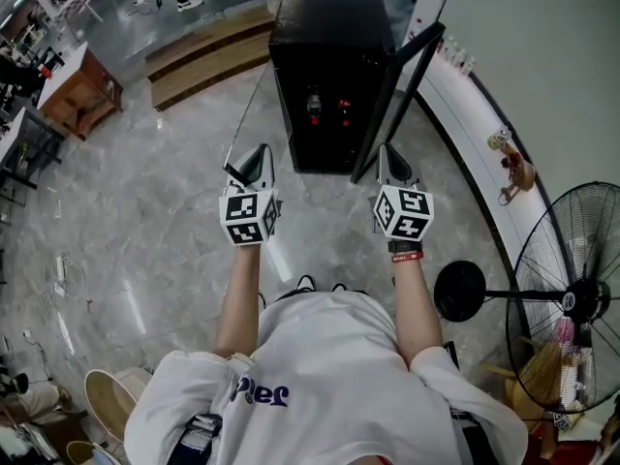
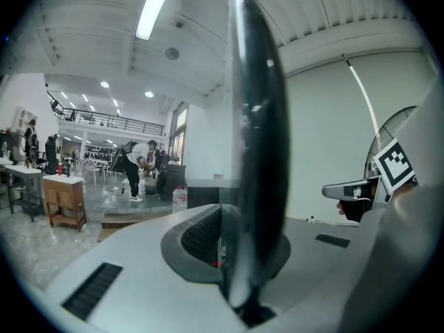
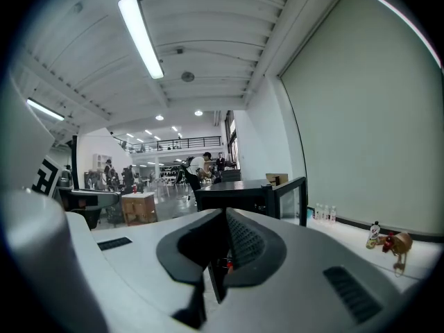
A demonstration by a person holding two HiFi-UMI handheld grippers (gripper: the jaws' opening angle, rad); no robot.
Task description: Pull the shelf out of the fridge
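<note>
The left claw [image 1: 250,168] [image 2: 223,245] is clamped on the near edge of the shelf [image 1: 250,114] [image 2: 253,151], which stands on edge as a thin plate, seemingly glass. The shelf runs from the claw toward the far side, fully outside the fridge [image 1: 329,56] and just left of it. The right claw [image 1: 392,163] [image 3: 220,259] has its jaws together with nothing in them, near the open door [image 1: 402,95] that swings out on the fridge's right. The fridge sits on a grey marbled floor [image 1: 145,221]. A standing fan [image 1: 572,298] is at the near right, low wooden steps [image 1: 208,56] at the far left
</note>
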